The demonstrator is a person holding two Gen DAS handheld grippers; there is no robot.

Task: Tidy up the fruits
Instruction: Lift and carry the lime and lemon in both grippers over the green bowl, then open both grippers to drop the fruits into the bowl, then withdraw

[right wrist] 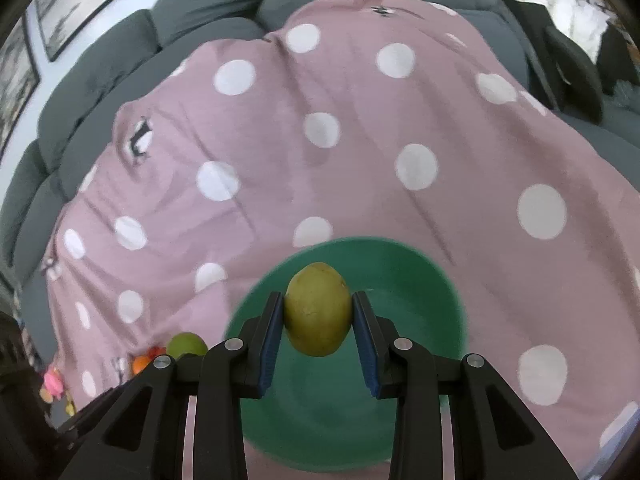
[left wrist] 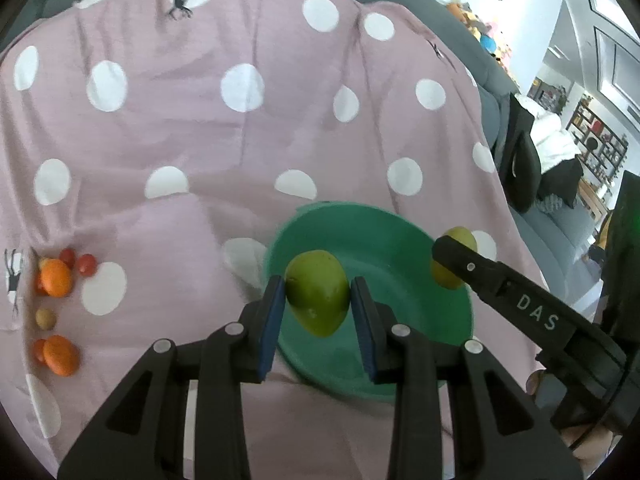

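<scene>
Pink cloth [left wrist: 240, 152] with big white dots covers a soft grey couch [right wrist: 120, 52] — the cloth has folds and wrinkles, and a few small black animal shapes are printed on it. A green bowl [left wrist: 400, 240] sits on the cloth near both tongs.

The left tongs [left wrist: 318, 302] squeeze a green pear [left wrist: 318, 292] between blue pads, held above the left part of the bowl. The right tongs [right wrist: 319, 316] squeeze a yellow fruit [right wrist: 318, 308] the same way, held over the bowl too. In the left view that yellow fruit [left wrist: 454, 258] shows at the bowl's right rim, partly behind the right tongs' black finger.

More fruit lies far off on the left of the cloth: two oranges [left wrist: 56, 278], some little red tomatoes [left wrist: 86, 264] and a small brown round one [left wrist: 45, 319] — all well apart from the bowl.

Behind the couch the wall is pale, with framed pictures [right wrist: 80, 0] on it. To the right the room opens up, with shelves [left wrist: 600, 136] full of small things and a black chair [left wrist: 520, 156] beside the couch.
</scene>
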